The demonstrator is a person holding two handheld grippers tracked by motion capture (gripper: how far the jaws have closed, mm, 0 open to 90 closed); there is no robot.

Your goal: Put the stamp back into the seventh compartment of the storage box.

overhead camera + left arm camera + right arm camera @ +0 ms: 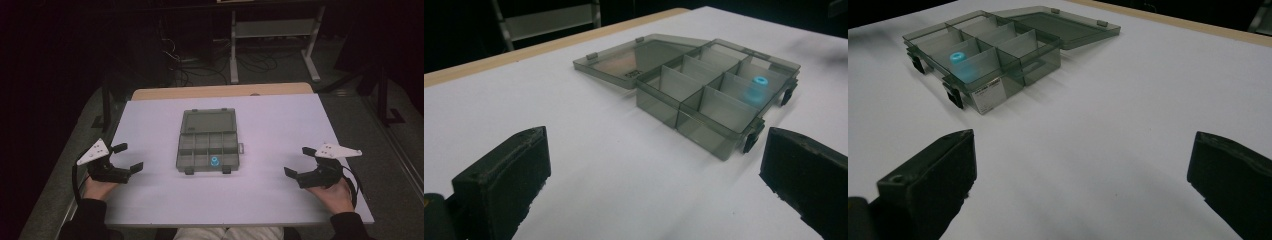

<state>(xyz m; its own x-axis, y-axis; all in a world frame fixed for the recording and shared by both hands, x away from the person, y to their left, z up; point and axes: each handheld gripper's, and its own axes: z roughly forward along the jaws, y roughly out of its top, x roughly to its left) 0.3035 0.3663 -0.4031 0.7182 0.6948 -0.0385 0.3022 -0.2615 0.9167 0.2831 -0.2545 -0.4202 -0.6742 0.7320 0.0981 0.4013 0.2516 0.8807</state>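
Open grey organizer box (207, 141) mid tabletop (280, 190), blue ring (214, 161) inside; left gripper (128, 156) and right gripper (300, 161) flank it, fingers spread, empty, path unobstructed.

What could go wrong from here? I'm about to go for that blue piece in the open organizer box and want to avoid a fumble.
1. The blue ring sits in a narrow front-row compartment of the organizer box; wide jaws may catch the dividers.
2. The box looks light and rests loose on the white table, so a push could slide it.
3. The lid lies flat behind; the left gripper and right gripper, both open, could snag it.
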